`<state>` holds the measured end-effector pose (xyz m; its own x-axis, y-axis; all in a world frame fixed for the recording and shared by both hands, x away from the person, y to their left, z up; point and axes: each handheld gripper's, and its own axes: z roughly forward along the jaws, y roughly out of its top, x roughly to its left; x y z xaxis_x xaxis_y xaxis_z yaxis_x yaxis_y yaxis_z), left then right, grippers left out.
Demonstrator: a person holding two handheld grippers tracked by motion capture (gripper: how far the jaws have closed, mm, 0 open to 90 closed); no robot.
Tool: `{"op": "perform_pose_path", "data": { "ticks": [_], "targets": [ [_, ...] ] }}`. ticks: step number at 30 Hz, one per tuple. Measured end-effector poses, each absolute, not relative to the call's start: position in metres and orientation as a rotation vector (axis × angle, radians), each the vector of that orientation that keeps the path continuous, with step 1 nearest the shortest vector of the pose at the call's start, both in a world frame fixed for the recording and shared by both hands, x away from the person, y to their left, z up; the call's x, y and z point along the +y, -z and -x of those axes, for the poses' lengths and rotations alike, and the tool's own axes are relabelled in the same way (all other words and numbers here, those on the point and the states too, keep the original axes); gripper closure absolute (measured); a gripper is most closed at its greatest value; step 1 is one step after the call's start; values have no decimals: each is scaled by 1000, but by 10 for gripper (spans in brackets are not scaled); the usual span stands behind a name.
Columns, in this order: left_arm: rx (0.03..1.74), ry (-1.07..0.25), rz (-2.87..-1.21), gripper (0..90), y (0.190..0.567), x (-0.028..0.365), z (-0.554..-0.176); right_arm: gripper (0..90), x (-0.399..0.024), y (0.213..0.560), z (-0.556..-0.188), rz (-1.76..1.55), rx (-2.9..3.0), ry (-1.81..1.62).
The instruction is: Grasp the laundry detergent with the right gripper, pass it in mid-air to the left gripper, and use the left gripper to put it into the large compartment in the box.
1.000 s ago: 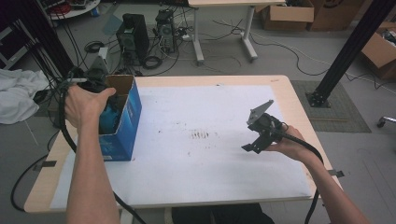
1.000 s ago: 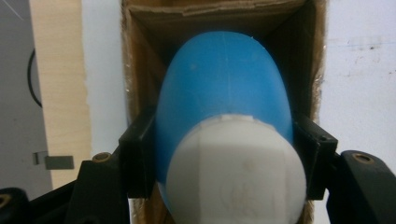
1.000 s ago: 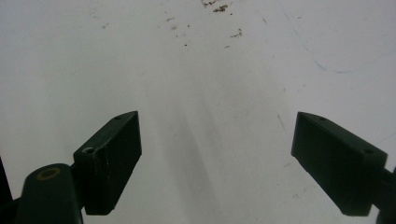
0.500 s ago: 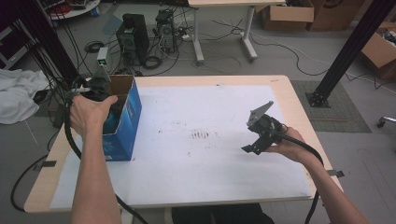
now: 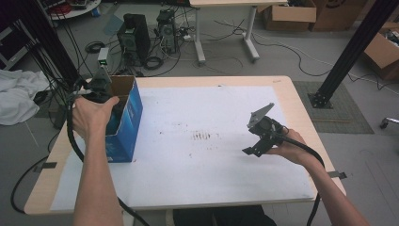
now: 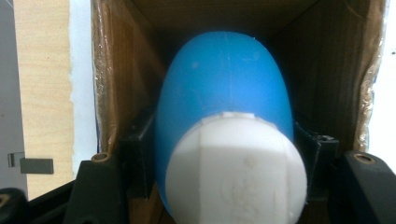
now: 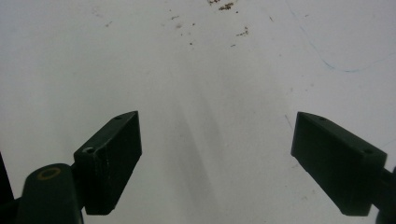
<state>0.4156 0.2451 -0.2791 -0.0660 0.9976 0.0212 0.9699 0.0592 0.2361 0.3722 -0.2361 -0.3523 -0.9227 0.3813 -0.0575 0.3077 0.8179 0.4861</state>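
A: Start with the blue cardboard box [image 5: 124, 123] with the open top. Where is the left hand [image 5: 91, 115] against it?

B: Right at the box's mouth. The left forearm runs up from the near edge of the table, and the hand curls over the left gripper [image 5: 99, 92], which points down into the opening at the box's far end.

A: And what has that gripper got?

B: A smooth blue egg-shaped object with a white faceted cap [image 6: 224, 126]. In the left gripper view the two black jaws press on its flanks, one on each side, so the grip is closed on it. The object sits inside the box, brown cardboard walls close round it, cap end nearest the camera.

A: The right hand [image 5: 294, 148]?

B: Well apart from the box, out over the white paper sheet [image 5: 197, 174] that covers the wooden table [image 5: 306, 101]. The forearm comes in from the near right corner, and the hand holds the right gripper [image 5: 249, 151] low above the sheet, jaws aimed towards the box side, grey three-cornered plate up.

A: Its jaws?

B: Spread wide, with nothing between them. The right gripper view has bare white sheet in the gap, with a few brown specks [image 7: 226, 6] farther on.

A: Does the box touch the sheet?

B: It stands on the sheet's left edge.
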Motion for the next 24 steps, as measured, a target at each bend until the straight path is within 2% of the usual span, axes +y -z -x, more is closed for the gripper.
{"op": "perform_pose_path", "data": {
  "ticks": [24],
  "targets": [
    [2166, -297, -2039, 353, 279, 243, -415, 160, -235, 353, -373, -546, 2848, -721]
  ]
}}
